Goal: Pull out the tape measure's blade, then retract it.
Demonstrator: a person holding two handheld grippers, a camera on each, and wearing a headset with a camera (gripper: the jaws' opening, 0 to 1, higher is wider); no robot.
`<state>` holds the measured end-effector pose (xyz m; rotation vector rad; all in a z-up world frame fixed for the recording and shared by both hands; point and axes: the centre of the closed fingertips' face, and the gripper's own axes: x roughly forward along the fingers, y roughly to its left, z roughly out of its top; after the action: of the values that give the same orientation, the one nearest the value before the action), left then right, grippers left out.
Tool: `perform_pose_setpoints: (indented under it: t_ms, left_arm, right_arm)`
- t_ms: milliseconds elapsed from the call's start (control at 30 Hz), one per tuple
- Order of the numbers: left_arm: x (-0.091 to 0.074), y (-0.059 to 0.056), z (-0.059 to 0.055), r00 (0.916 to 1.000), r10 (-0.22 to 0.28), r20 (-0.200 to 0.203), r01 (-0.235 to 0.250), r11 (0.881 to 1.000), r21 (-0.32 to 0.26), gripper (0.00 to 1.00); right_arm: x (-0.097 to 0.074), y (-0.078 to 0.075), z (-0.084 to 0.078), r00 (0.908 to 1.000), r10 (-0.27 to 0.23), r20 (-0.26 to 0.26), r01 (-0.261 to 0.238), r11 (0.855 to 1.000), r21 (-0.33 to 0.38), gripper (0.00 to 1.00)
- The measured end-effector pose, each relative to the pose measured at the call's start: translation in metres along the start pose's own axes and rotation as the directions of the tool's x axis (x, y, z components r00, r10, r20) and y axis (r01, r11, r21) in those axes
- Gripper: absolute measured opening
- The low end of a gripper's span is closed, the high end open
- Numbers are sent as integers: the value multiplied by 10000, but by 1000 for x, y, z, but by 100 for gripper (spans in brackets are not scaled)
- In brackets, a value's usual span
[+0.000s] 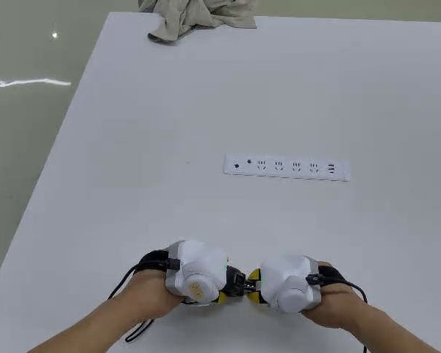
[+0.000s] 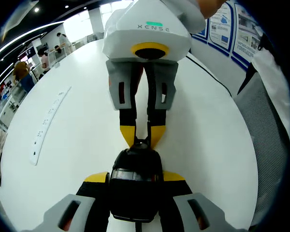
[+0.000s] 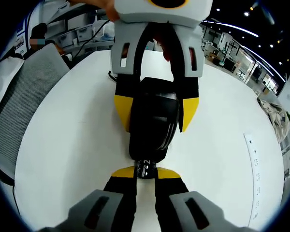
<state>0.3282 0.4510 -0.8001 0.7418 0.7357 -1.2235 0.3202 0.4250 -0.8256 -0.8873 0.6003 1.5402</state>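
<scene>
Gripping the black tape measure (image 2: 135, 193) by its case in the left tool (image 2: 135, 176), jaws clamped on both sides. Pinching the blade (image 3: 146, 165) by its tip in the right tool (image 3: 146, 173), jaws closed on it right at the case's mouth, with barely any blade drawn out. Holding the 2 tools nose to nose at the near part of the white counter (image 1: 169, 147). Farther back, lying flat: a white power strip (image 1: 287, 168). At the far edge: a crumpled beige cloth (image 1: 198, 18).
</scene>
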Motion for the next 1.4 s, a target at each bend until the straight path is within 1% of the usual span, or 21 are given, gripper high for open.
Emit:
perform_pose_setpoints:
  t_ms: [300,967,1200,1400]
  left_arm:
    - [1,0,-1,10000,14,-40,-14,10000,20,36]
    - [1,1,0,10000,14,-33,-14,10000,-30,36]
    - [1,1,-1,10000,-9,-68,9,10000,-53,36]
    - [0,0,0,10000,-34,-79,34,10000,-62,36]
  right_arm:
    - [-7,0,-11,9998,0,-214,2,9999,124,12]
    - [-18,0,-27,9985,-53,-549,61,9999,138,12]
    - [-24,0,-36,9975,-59,-701,80,9995,292,12]
    - [-28,1,-39,9971,-68,-760,98,9992,386,12]
